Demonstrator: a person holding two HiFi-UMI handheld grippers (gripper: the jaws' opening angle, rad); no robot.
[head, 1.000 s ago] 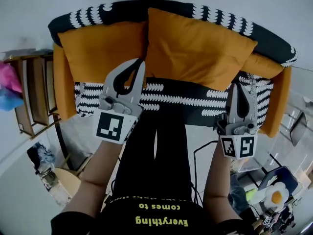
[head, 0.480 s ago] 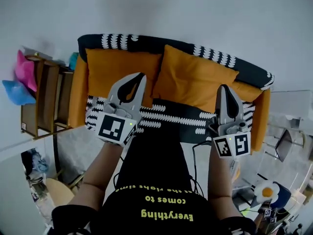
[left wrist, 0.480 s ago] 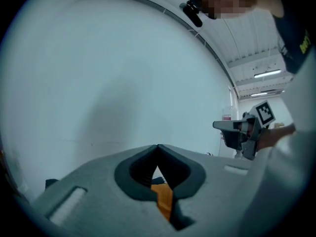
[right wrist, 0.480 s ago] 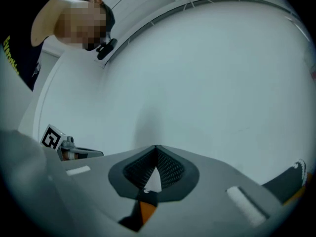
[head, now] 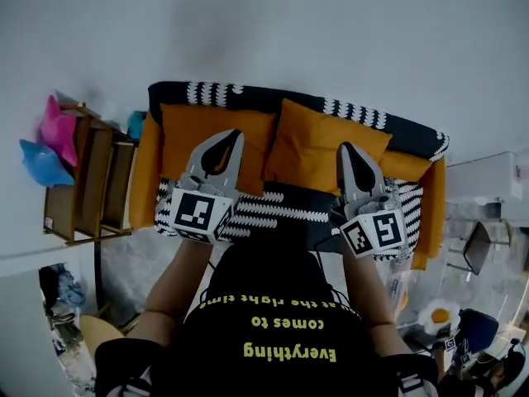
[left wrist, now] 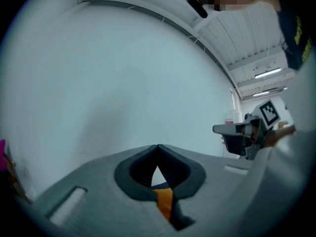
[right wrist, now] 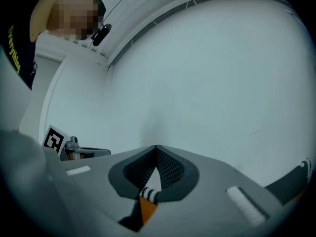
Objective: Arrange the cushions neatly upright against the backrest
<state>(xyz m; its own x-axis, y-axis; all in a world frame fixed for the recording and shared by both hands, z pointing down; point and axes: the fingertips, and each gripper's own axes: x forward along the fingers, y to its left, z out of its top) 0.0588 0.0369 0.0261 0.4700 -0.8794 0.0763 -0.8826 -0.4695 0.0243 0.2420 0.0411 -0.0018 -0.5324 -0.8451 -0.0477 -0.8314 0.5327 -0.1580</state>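
1. The wall (head: 273, 23) fills more of the head view than a second ago, as the camera has drawn back from the furniture.
2. The sofa (head: 248, 96), with its black-and-white patterned cover and orange armrests, looks smaller and farther off than before. Its whole width now fits in the picture.
3. The wooden shelf (head: 91, 180) left of the sofa is in fuller view, with a pink thing (head: 59, 131) and a blue thing (head: 40, 164) beside it.
4. The left cushion (head: 180, 126) stands upright and square against the backrest, placed as it was a second ago.
5. The right cushion (head: 310, 143) also leans on the backrest, slightly turned so that one corner points up. Its edge meets the left cushion, and it has not shifted.
6. The left gripper (head: 235, 133) is held higher than before and clear of the sofa. In the head view its tip lies over the left cushion's right part. Its own view shows the left gripper (left wrist: 158, 146) with jaws together and nothing between them, facing bare wall. A sliver of orange shows through the opening behind the tips.
7. The right gripper (head: 347, 147) has risen too. A second ago it lay over the seat's right end, and now its tip lies over the right cushion's lower right part. In its own view the right gripper (right wrist: 156, 147) has jaws together and empty, as before.
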